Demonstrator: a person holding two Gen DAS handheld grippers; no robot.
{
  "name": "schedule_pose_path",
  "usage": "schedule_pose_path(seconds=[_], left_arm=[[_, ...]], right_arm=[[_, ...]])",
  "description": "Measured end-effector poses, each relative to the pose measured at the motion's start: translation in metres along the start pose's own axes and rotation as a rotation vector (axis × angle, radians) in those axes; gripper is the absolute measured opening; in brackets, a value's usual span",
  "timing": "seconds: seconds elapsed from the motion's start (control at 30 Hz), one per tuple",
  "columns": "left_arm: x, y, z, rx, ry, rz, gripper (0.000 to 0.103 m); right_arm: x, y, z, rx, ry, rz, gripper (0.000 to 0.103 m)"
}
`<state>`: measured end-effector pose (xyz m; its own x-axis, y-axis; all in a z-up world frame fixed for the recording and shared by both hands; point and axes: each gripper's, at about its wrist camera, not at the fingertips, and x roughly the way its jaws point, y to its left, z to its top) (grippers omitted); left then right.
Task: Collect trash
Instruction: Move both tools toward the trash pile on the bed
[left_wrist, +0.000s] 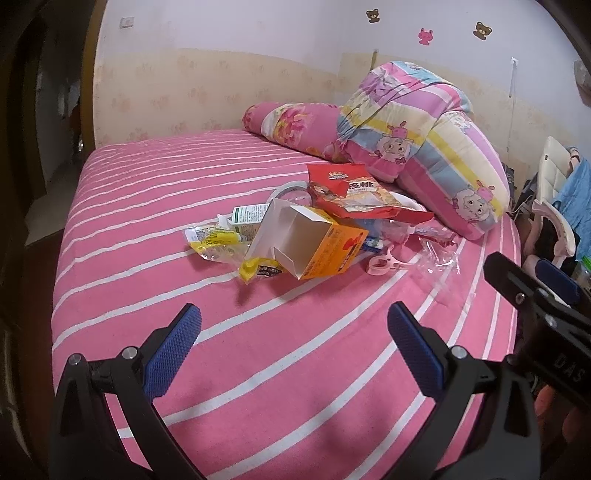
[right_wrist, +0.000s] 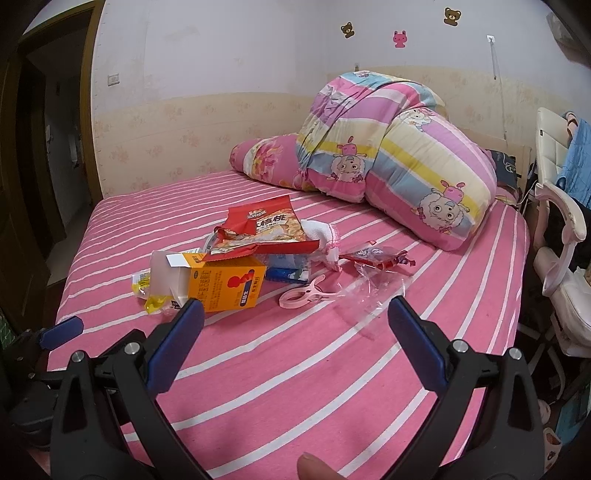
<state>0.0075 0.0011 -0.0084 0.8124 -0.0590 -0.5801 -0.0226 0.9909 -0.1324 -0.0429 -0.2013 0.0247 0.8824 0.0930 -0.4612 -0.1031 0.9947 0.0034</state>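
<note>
Left gripper (left_wrist: 294, 325): fingers spread wide, nothing between them, hovering over the bed short of the pile.
Right gripper (right_wrist: 295, 319): fingers apart too, empty, above the bed near the pile's front edge; its side shows in the left view (left_wrist: 532, 284).
Bed (right_wrist: 332, 369): pink sheet with white stripes.
Trash: one loose pile mid-bed, ahead of both grippers.
Box (right_wrist: 225, 286): orange carton on its side, open end to the left, at the front of the pile.
Red bag (right_wrist: 266, 230): snack packet lying across the top of the pile, behind the box.
Yellow wrapper (left_wrist: 214, 240): flat on the sheet, left of the box.
Clear film (right_wrist: 369, 291): crumpled, right of the box.
Clip (right_wrist: 306, 293): pink peg on the sheet, between box and film.
Quilt (right_wrist: 399, 155): folded bundle behind the pile, by the wall.
</note>
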Motion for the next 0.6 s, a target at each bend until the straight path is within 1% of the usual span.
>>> schedule_pose_path(seconds=[0.37,0.6], left_arm=[[0.0000,0.0015,-0.0017,-0.012,-0.002,-0.043,0.098],[-0.0021,0.0002,-0.0019,-0.014,-0.012,-0.065,0.098]], right_arm=[[0.0021,0.0019,-0.0002,0.013,0.004,0.012,0.098],[0.0036,-0.0069,0.0009,0.076,0.020,0.077,0.098]])
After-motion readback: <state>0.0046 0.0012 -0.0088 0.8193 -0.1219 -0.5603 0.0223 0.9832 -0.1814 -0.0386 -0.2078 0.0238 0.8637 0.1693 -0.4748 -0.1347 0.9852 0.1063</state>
